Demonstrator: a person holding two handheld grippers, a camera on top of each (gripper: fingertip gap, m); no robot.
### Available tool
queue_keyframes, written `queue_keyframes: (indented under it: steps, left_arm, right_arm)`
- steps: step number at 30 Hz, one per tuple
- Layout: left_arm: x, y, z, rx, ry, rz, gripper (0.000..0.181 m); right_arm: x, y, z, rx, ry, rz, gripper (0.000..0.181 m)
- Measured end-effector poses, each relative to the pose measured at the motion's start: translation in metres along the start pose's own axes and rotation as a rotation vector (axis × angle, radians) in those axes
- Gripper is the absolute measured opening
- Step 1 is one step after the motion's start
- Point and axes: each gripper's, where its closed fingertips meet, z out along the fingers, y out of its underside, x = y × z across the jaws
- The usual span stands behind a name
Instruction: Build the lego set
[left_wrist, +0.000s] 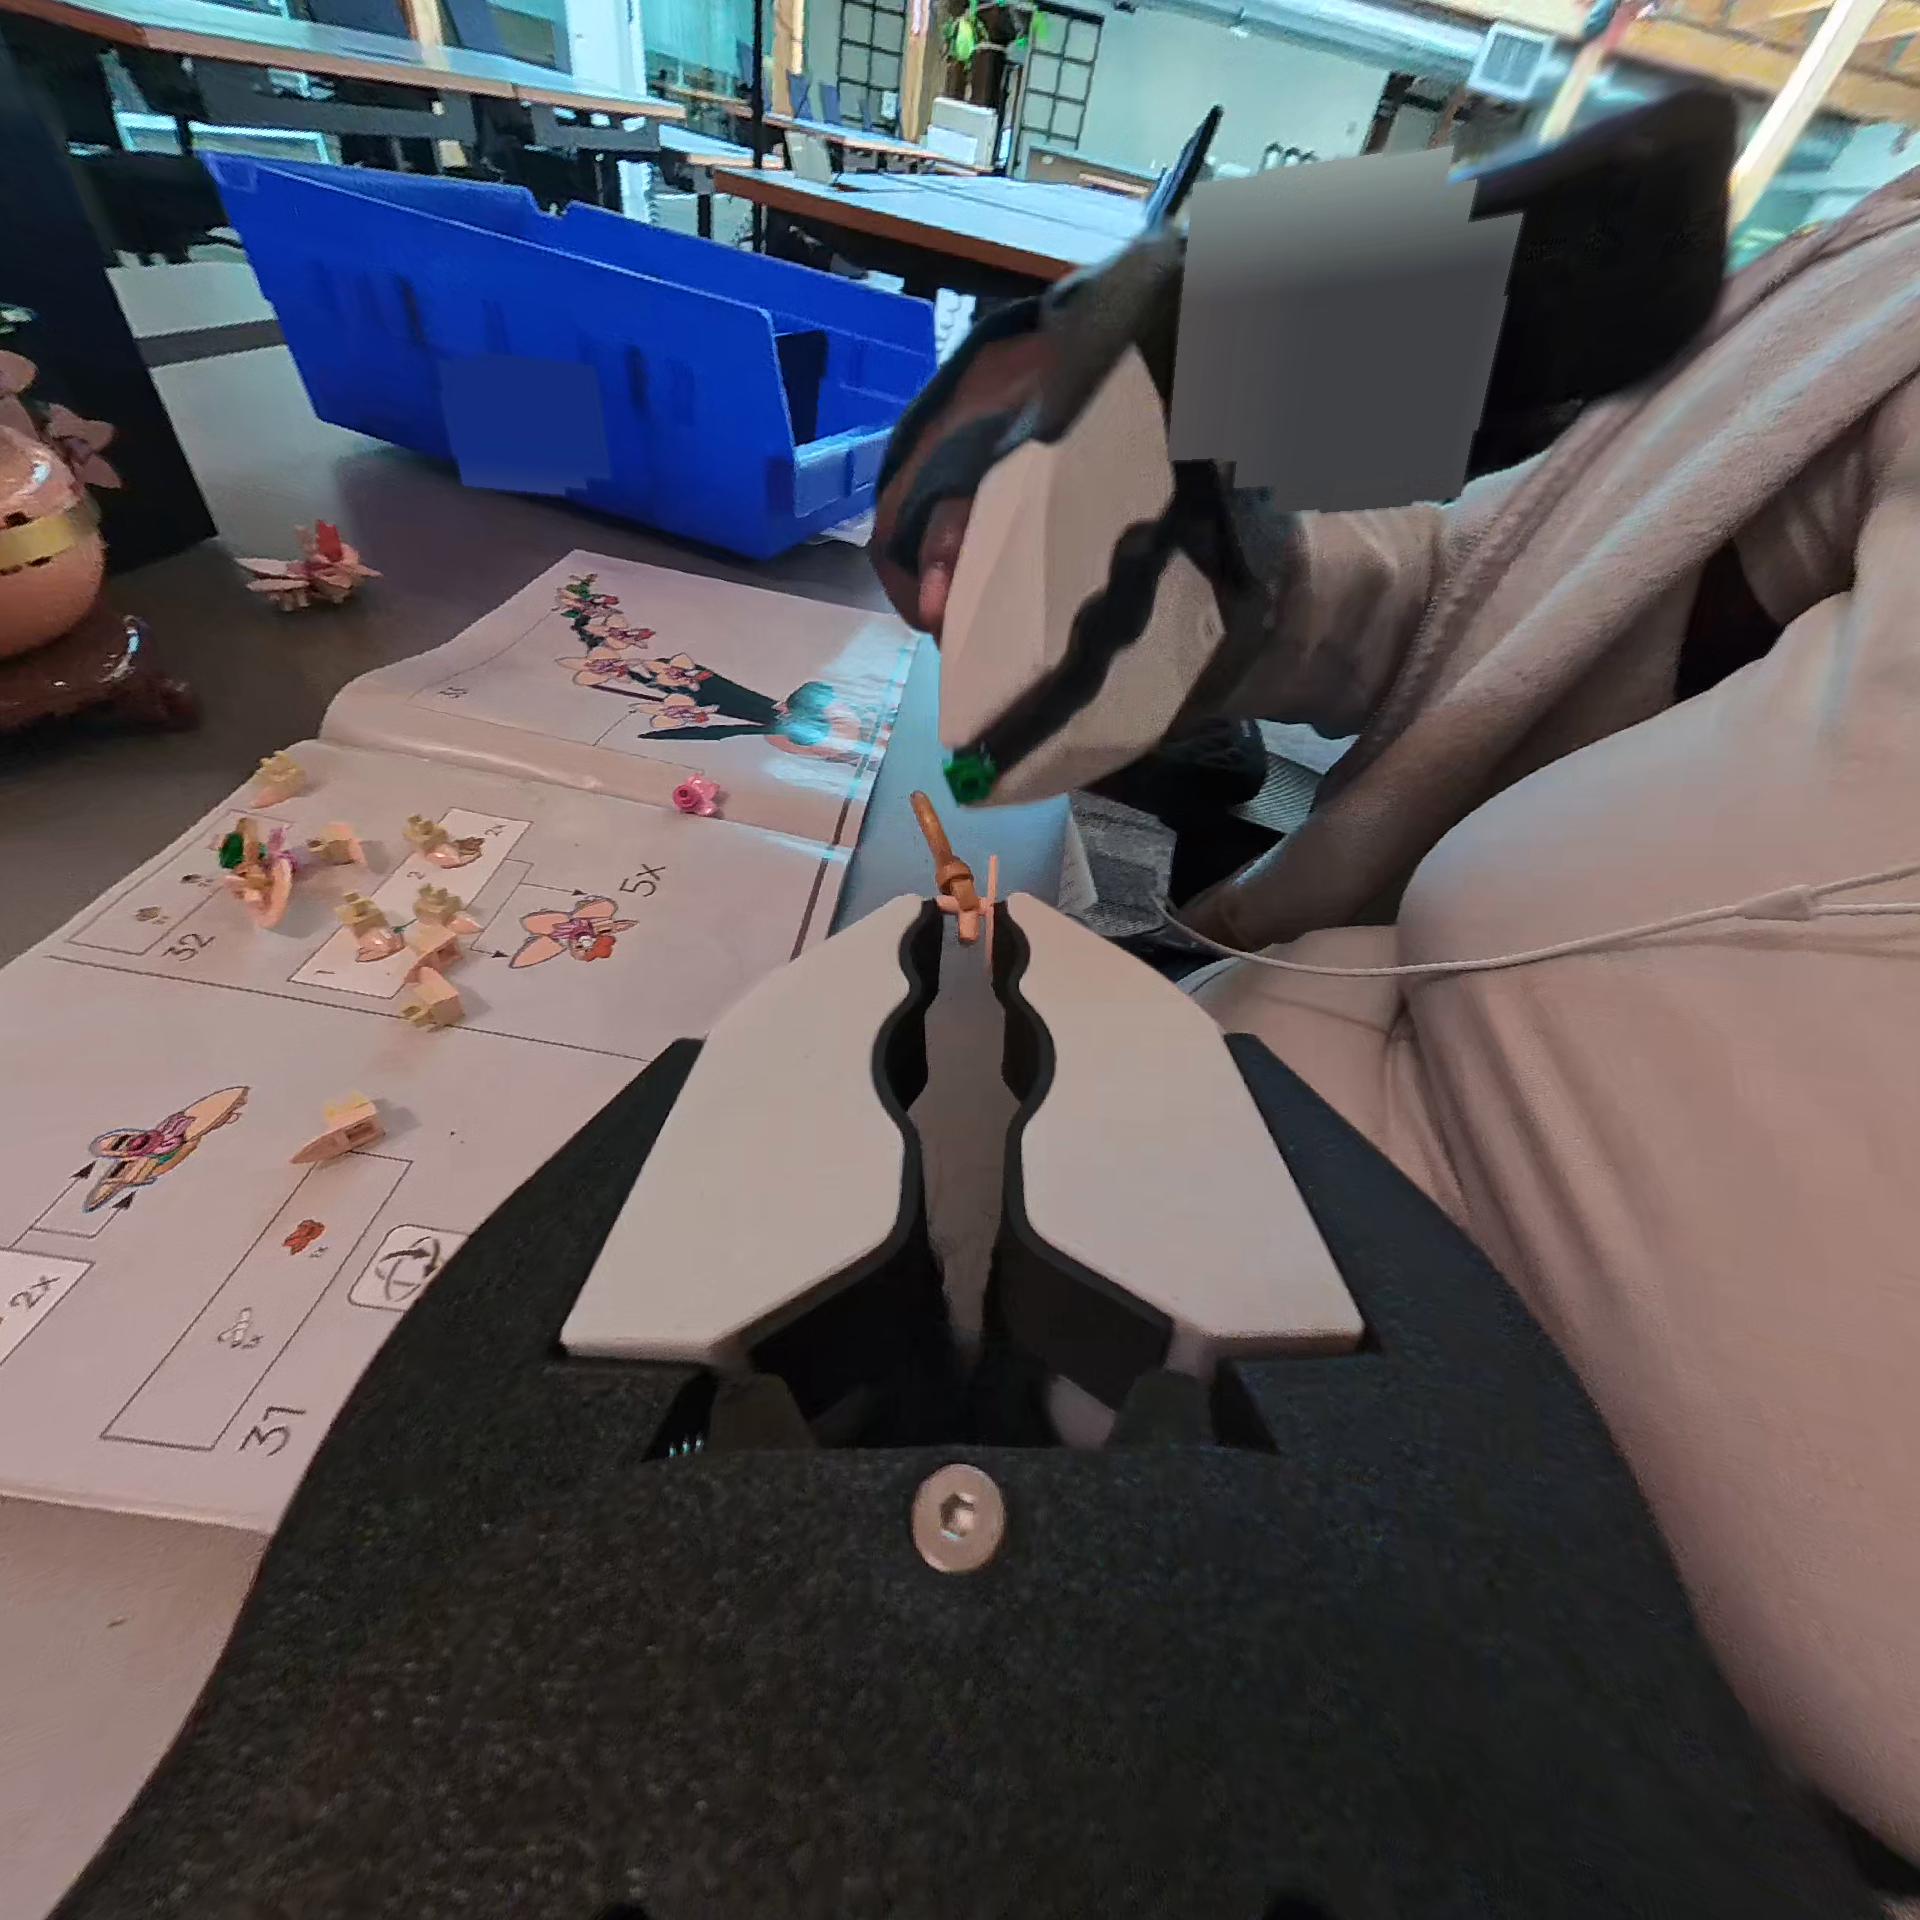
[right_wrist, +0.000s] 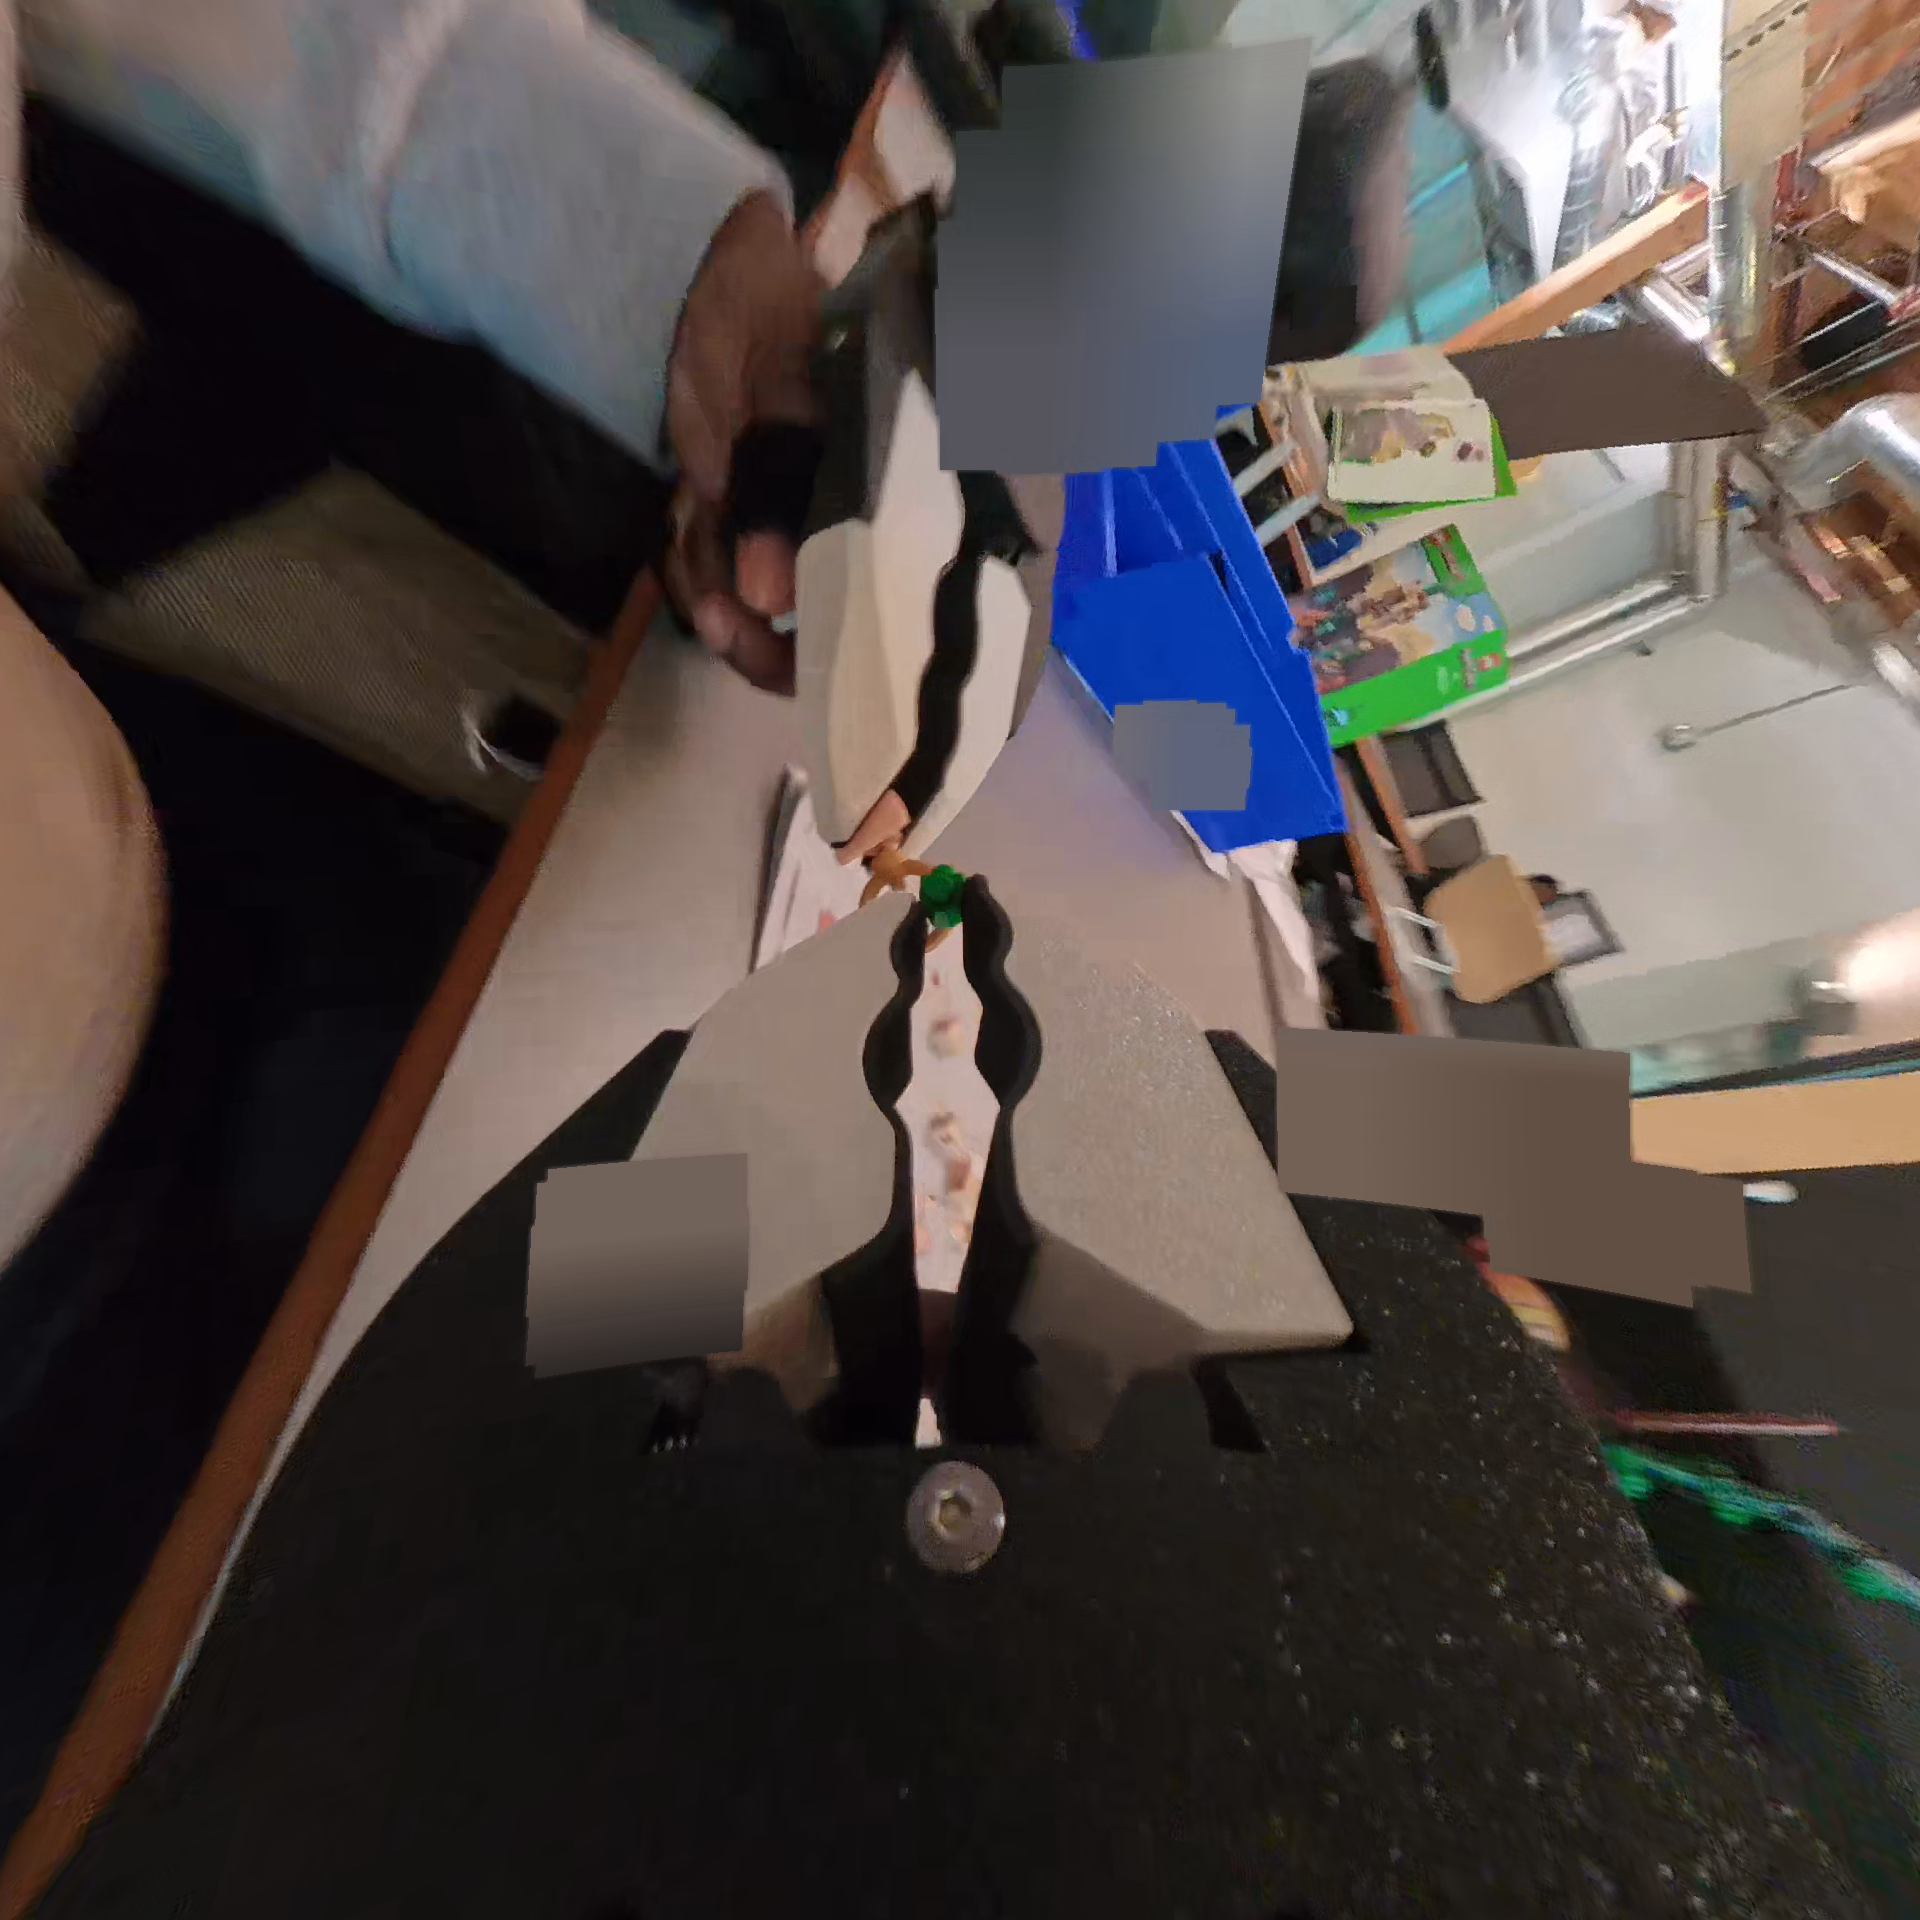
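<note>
My left gripper (left_wrist: 966, 914) is clenched on a tan-and-brown stem piece (left_wrist: 951, 878) held above the table edge; just beyond, my right gripper (right_wrist: 940, 904) pinches a small green piece (right_wrist: 941, 894) close to the stem's tip; farther left, loose petal pieces (left_wrist: 416, 925) lie on the open instruction booklet (left_wrist: 623, 862); behind stands a blue bin (left_wrist: 540, 353).

We are in a big open workshop. We see long work tables (left_wrist: 935, 223) in rows, a blue plastic bin (left_wrist: 582, 384), toy set boxes (right_wrist: 1397, 634) stacked on shelves, silver air pipes (right_wrist: 1870, 447) and bare wood beams (right_wrist: 1579, 270) up high.
</note>
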Motion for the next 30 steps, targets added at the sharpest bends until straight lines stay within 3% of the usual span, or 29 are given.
queue_keyframes:
  steps: [5, 11, 30]
  left_arm:
    - [0.020, -0.010, -0.008, 0.077, 0.166, -0.018, 0.009]
    - [0.036, -0.013, -0.010, 0.112, 0.337, -0.121, 0.009]
    - [0.026, 0.006, 0.002, -0.034, 0.274, -0.344, 0.009]
  right_arm:
    - [0.001, 0.004, -0.013, 0.135, -0.170, 0.227, 0.007]
    - [-0.019, -0.016, -0.006, 0.234, -0.308, 0.194, 0.007]
    - [-0.027, -0.009, -0.004, 0.226, -0.368, 0.230, 0.007]
